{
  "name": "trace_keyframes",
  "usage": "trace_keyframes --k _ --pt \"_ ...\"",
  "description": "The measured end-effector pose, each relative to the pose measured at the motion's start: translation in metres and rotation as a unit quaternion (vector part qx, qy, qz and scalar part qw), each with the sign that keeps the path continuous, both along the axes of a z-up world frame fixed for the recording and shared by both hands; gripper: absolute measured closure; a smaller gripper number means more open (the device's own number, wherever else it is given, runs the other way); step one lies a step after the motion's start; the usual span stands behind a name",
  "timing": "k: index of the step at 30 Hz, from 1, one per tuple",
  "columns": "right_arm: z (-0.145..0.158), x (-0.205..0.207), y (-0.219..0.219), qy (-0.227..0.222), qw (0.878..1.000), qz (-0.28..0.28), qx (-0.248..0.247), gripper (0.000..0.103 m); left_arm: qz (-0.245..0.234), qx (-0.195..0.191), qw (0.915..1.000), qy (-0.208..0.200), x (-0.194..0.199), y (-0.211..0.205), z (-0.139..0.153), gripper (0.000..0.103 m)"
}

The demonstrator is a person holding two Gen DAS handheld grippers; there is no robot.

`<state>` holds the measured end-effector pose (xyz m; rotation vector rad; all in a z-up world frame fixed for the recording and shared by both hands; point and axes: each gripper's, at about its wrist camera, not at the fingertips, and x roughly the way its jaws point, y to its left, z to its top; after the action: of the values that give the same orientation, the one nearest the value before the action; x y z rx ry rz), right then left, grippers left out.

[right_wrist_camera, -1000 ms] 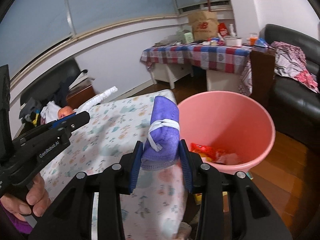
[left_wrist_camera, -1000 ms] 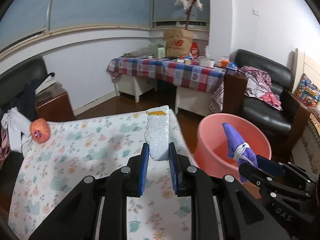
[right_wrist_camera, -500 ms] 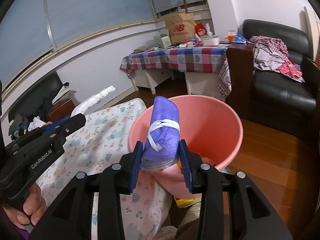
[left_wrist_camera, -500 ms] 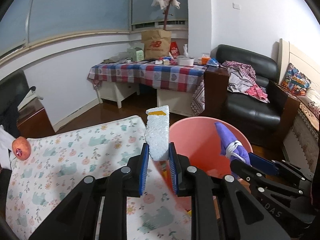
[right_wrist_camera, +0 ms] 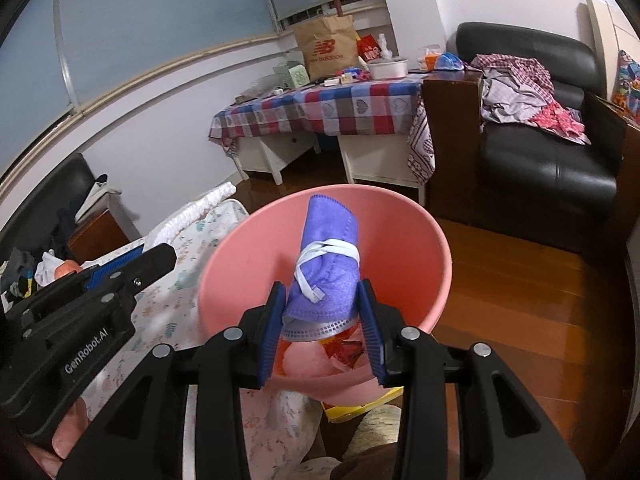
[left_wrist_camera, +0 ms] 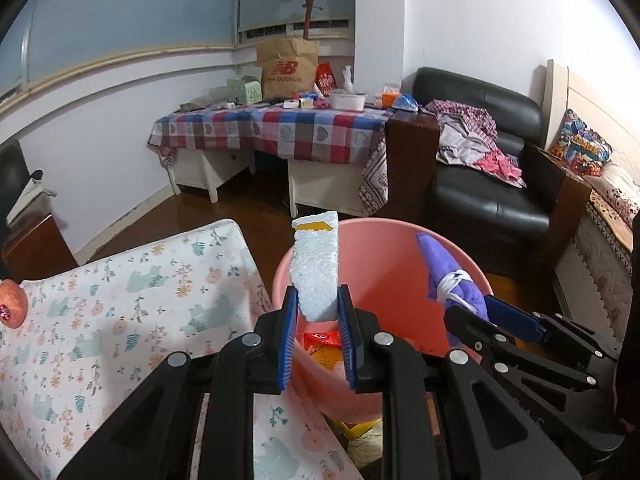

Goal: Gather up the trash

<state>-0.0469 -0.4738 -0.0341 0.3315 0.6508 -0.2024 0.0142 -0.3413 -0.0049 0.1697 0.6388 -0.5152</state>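
A black leather sofa (left_wrist_camera: 480,184) is standing against the far wall with crumpled clothes (left_wrist_camera: 476,144) lying across its seat, and beside it a bench under a checked cloth (left_wrist_camera: 280,132) is carrying a brown paper bag (left_wrist_camera: 287,68) and small clutter. In the foreground a surface covered with a floral sheet (left_wrist_camera: 120,300) is filling the lower left of the left wrist view, with a round reddish fruit (left_wrist_camera: 12,305) lying at its left edge.

Just past the sheet's corner a pink bucket (left_wrist_camera: 400,248) is sitting on the wooden floor (right_wrist_camera: 520,300), with red and orange wrappers (left_wrist_camera: 322,340) lying in its bottom.

The left gripper (left_wrist_camera: 316,334) is hanging over the near left rim of the bucket, its blue fingers (left_wrist_camera: 289,336) squeezing the lower end of a white foam piece (left_wrist_camera: 318,272), which is standing upright with a yellow mark on its top face.

The right gripper (right_wrist_camera: 322,320) is hovering over the bucket's mouth, its fingers (right_wrist_camera: 370,324) pressing on both sides of a rolled purple face mask (right_wrist_camera: 328,256) bound with its own white straps, the roll pointing up and away. In the right wrist view a hand (right_wrist_camera: 66,432) is showing under the left gripper's body.
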Motion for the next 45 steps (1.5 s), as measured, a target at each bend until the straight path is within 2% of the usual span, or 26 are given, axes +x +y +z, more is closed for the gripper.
trace_keyframes --k 11,28,38,45 --pt "-0.016 0.016 -0.005 0.024 1.0 -0.009 -0.005 0.065 -0.025 0.008 0.9978 0.061 0.027 -0.021 -0.026 0.084" --pt "-0.03 0.026 -0.008 0.054 0.998 -0.011 -0.012 0.065 -0.029 0.026 0.9958 0.083 0.033 -0.038 -0.043 0.083" --pt "-0.03 0.024 -0.011 0.057 0.998 -0.018 -0.005 0.065 -0.023 0.024 0.9969 0.072 0.033 -0.035 -0.04 0.065" --pt "-0.027 0.021 -0.015 0.058 0.998 -0.019 0.005 0.065 -0.025 0.023 0.9975 0.062 0.027 -0.032 -0.033 0.058"
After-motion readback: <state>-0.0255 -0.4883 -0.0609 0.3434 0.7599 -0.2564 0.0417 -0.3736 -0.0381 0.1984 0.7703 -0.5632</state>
